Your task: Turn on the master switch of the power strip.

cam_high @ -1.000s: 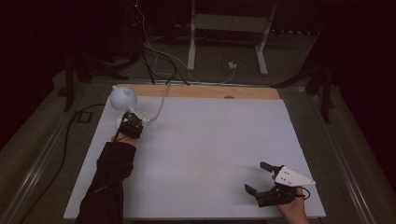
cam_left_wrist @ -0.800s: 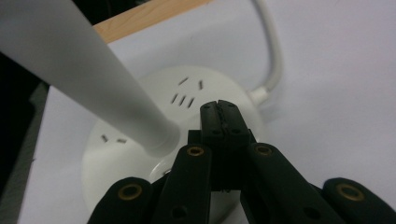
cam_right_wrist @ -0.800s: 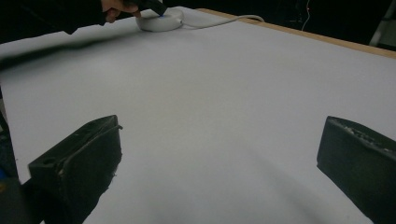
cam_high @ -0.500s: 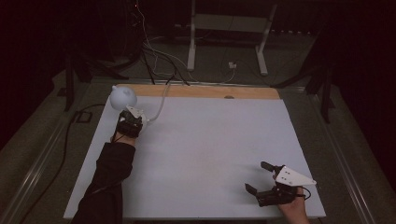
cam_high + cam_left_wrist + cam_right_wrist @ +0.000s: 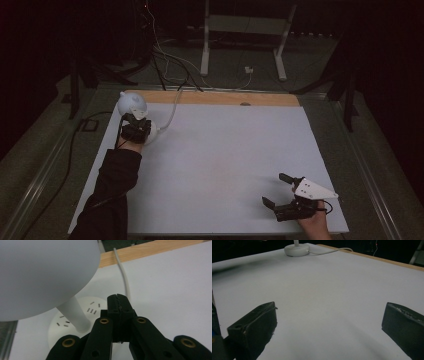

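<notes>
Lamp [image 5: 134, 107] stood at the table's [image 5: 225, 150] far left corner, round base [image 5: 75, 322] flat on the white top, stem [image 5: 73, 312] rising tilted from the base to the white dome shade [image 5: 42, 275]. Cord [image 5: 172, 107] ran off the far wooden edge. Left gripper [image 5: 118, 302] sat just beside the stem, jaws shut on nothing. Right gripper [image 5: 280, 190], near right corner, well apart, jaws wide open and empty.

Left gripper [image 5: 119, 301]: black ribbed jaws on black links with brass-ringed pivots. Right gripper [image 5: 282, 190]: black jaws, grey three-cornered plate with small screws, black cable. Left forearm: black sleeve [image 5: 112, 185].
</notes>
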Demonstrator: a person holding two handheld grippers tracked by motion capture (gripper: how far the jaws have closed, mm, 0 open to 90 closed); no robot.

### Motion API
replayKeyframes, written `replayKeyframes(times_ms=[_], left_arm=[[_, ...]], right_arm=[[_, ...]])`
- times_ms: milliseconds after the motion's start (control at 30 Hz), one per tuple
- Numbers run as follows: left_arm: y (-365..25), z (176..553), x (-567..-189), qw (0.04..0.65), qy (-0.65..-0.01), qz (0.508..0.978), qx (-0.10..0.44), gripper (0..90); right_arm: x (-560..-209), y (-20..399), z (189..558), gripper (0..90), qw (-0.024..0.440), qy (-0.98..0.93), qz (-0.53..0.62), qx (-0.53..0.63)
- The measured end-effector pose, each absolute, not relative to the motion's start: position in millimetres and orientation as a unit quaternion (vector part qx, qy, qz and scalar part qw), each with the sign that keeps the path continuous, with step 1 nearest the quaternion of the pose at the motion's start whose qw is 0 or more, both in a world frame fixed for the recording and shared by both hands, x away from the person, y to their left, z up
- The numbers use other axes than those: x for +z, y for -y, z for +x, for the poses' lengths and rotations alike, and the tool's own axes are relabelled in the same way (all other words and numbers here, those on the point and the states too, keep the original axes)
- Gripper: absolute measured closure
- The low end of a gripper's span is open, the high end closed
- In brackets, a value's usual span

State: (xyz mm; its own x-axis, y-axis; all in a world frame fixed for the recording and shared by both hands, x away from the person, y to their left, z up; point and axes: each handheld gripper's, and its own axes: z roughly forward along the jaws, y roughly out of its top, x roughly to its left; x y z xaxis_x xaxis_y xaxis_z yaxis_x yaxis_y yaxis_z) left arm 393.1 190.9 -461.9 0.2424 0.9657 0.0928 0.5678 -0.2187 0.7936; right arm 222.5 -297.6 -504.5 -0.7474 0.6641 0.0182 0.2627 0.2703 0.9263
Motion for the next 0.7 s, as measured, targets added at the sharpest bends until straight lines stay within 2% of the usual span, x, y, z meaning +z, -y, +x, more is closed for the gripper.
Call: replayKeyframes(times_ms=[100,167,300,467,500,700], left_arm=[[-192,389,-457,0.344,-0.523,0.726,0.284,90.0],[-195,386,-452,0.361,-0.519,0.727,0.268,84.0],[-196,381,-447,0.372,-0.512,0.729,0.26,80.0],[-198,372,-438,0.387,-0.507,0.729,0.25,60.5],[-198,371,-437,0.389,-0.503,0.731,0.248,60.5],[-197,361,-433,0.399,-0.484,0.745,0.225,34.7]], right_arm=[[-505,298,223,0.0,0.191,-0.772,0.301,0.526],[-505,298,223,0.0,0.191,-0.772,0.301,0.526],[-505,298,223,0.0,0.191,-0.773,0.301,0.525],[-505,297,223,0.0,0.19,-0.773,0.302,0.525],[-505,297,223,0.0,0.19,-0.773,0.302,0.525],[-505,297,223,0.0,0.192,-0.773,0.302,0.524]])
